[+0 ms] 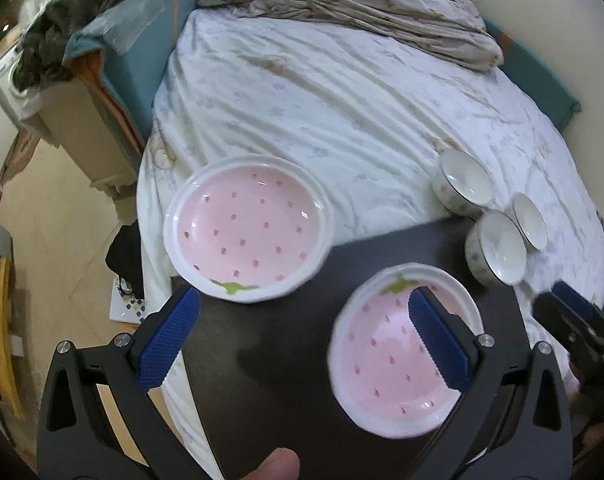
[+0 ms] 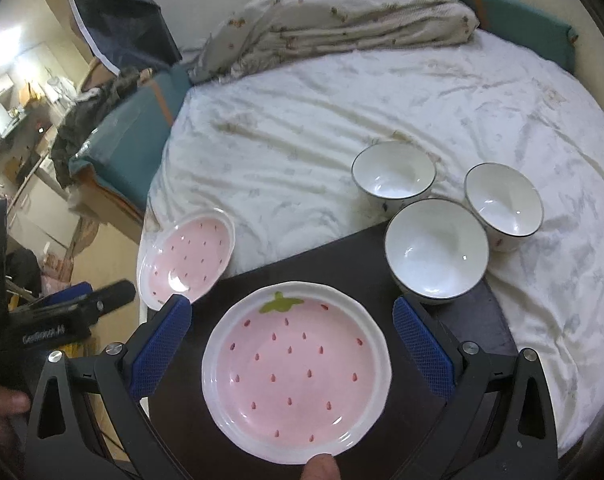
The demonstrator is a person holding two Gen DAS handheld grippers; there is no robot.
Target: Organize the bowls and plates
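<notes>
Left wrist view: the left gripper point(image 1: 302, 344), fingers spread wide, is hovering over a dark board point(image 1: 270, 360) on a bed point(image 1: 341, 100) (two strawberry plates point(image 1: 246, 228) lying below). Right wrist view: the right gripper point(image 2: 292, 348), also wide, is framing the near plate point(image 2: 296, 372); three bowls point(image 2: 435, 250) are sitting beyond

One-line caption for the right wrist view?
Open right gripper over a strawberry plate on a dark board, three bowls beyond.

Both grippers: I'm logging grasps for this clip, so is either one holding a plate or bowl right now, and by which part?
Nothing is held. The left gripper and right gripper are both open, above the dark board; no finger touches a plate or bowl.
</notes>
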